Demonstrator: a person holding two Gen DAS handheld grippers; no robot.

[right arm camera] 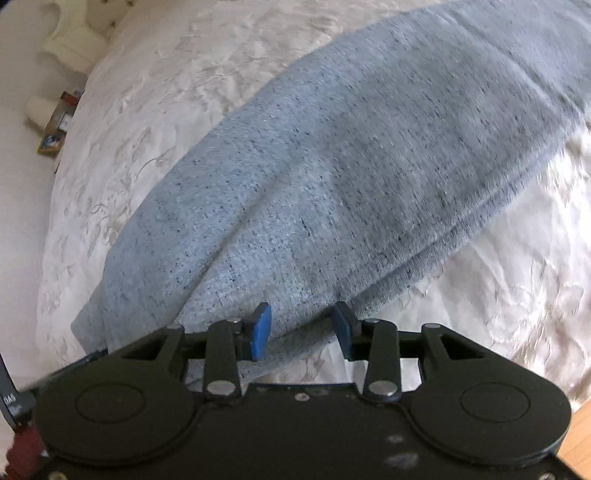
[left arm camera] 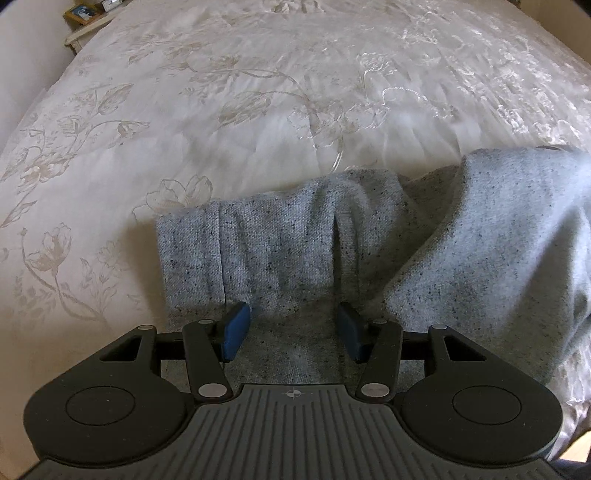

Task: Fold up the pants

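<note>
Grey speckled pants (left arm camera: 295, 243) lie on a bed. In the left wrist view a leg with its cuffed hem points left, and a second fold of the fabric rises at the right. My left gripper (left arm camera: 293, 326) hovers low over the leg, open, with flat cloth under the gap and its blue pads clear of it. In the right wrist view the pants (right arm camera: 332, 166) stretch away as a long folded band toward the upper right. My right gripper (right arm camera: 301, 328) stands open at the band's near edge; the fabric's edge runs between the pads without being pinched.
A cream bedspread (left arm camera: 221, 92) with an embroidered flower pattern covers the bed, also seen as the bedspread (right arm camera: 517, 277) to the right of the pants. A nightstand (left arm camera: 88, 26) with a picture frame stands at the far left corner. Wooden floor (right arm camera: 580, 435) shows at the lower right.
</note>
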